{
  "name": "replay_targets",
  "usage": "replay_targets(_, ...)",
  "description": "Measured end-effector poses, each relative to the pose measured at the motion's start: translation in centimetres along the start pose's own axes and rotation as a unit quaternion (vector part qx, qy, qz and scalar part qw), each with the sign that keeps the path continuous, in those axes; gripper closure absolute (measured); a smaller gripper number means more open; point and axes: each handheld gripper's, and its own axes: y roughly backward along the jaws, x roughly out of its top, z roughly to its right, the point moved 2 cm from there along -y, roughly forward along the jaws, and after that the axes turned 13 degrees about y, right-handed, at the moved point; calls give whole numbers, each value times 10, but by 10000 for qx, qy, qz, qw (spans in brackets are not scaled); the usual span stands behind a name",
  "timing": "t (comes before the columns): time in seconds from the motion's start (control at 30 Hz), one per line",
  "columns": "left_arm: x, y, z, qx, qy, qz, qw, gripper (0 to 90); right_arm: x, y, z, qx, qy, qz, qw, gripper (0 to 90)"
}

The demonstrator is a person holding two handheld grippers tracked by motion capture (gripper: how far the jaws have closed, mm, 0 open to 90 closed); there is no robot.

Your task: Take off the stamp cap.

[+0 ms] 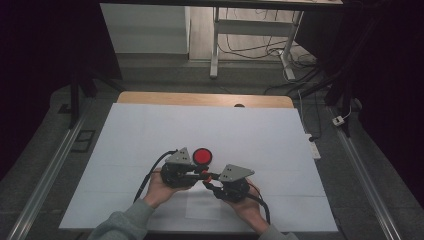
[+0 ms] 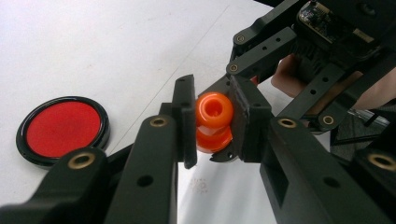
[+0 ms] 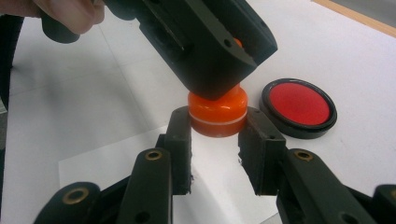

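Where the two grippers meet above the white table [image 1: 260, 135], a small orange piece [image 2: 214, 122] is caught between them, lifted off the surface near the table's middle. The left gripper [image 2: 212, 123] has its jaws clamped on the piece, one pad flat against each side; from its own view the piece looks like two rounded parts stacked, the upper one hollow at its end. The right gripper [image 3: 215, 126] grips the orange piece's broader part, which has a pale ring around it, and its jaws press on both flanks. In the high view the left gripper [image 1: 196, 174] and right gripper [image 1: 210, 184] point toward each other, tips almost touching, each held in a hand coming up from the near edge. A red disc [image 1: 202, 156] with a black rim lies flat on the table just beyond the grippers, close to the piece but apart from it
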Motion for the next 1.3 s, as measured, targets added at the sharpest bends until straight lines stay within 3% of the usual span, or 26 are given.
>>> replay_targets(0.2, 0, 0, 0, 10, -11, 33, 10000, 728, -1, 0, 0, -21, -62, 81, 9999, 649)
replay_targets(0.53, 0, 1, 0, -14, 26, 40, 10000, 729, -1, 1, 0, -43, 118, -7, 9999, 650)
replay_targets(0.9, 0, 1, 1, 22, 33, 91, 10000, 730, -2, 1, -1, -100, 20, 66, 9999, 651)
replay_targets(1.3, 0, 1, 2, 19, 47, 116, 9999, 730, -2, 3, 0, -96, 131, 99, 9998, 652)
